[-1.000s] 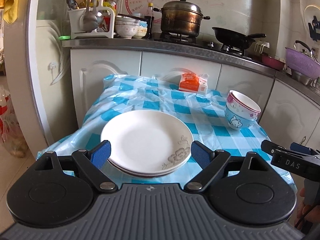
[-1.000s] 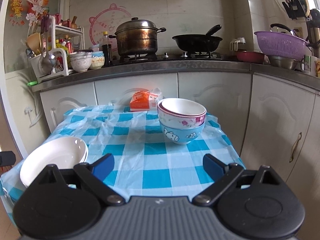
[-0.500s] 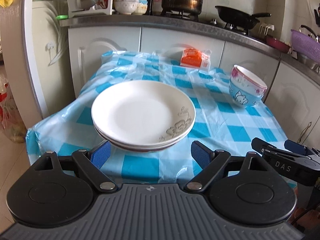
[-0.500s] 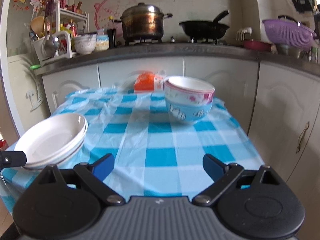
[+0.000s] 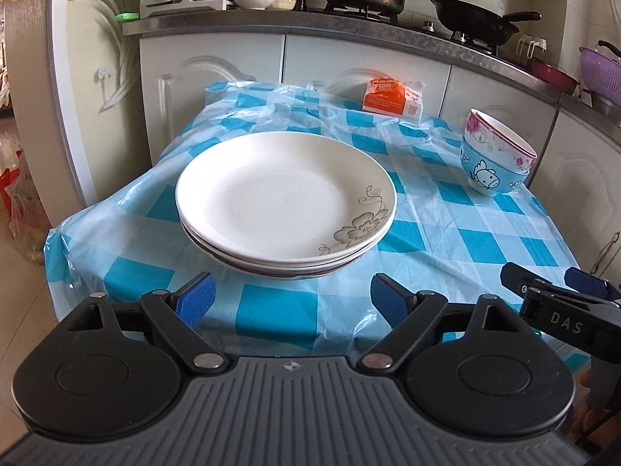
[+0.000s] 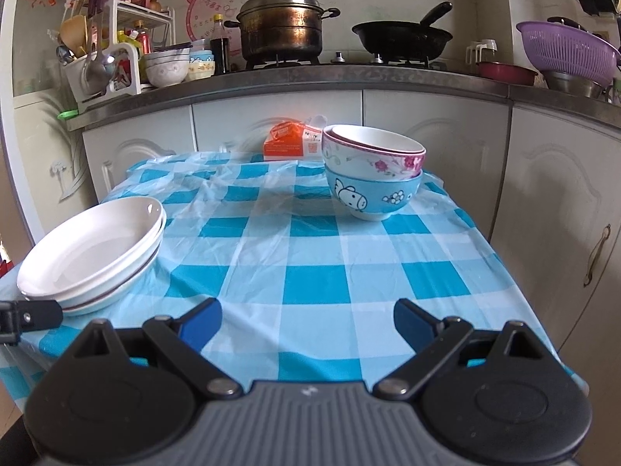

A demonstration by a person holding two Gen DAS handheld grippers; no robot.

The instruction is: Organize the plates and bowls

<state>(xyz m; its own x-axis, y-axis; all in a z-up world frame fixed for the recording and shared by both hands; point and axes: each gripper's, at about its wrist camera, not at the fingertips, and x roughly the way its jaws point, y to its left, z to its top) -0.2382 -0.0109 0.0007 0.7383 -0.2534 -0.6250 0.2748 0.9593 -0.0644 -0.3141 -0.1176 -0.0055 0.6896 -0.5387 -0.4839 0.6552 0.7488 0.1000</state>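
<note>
A stack of white plates [image 5: 285,198] with a grey flower print sits on the near left of the blue checked table [image 5: 427,240]; it also shows in the right wrist view [image 6: 93,252]. Two stacked bowls [image 5: 495,159], pink floral on blue cartoon, stand at the right side, also in the right wrist view [image 6: 372,171]. My left gripper [image 5: 291,301] is open and empty, just in front of the plates. My right gripper [image 6: 306,324] is open and empty over the table's near edge, well short of the bowls.
An orange packet [image 5: 392,99] lies at the table's far edge. White cabinets [image 6: 271,132] stand behind, with a counter holding a steel pot [image 6: 281,25], a black wok [image 6: 401,40], bowls and a utensil rack [image 6: 101,62]. A purple colander [image 6: 566,52] is far right.
Both grippers have drawn back and risen, so the plates and bowls look farther off and seen more from above. The plates and bowls have not moved on the table.
</note>
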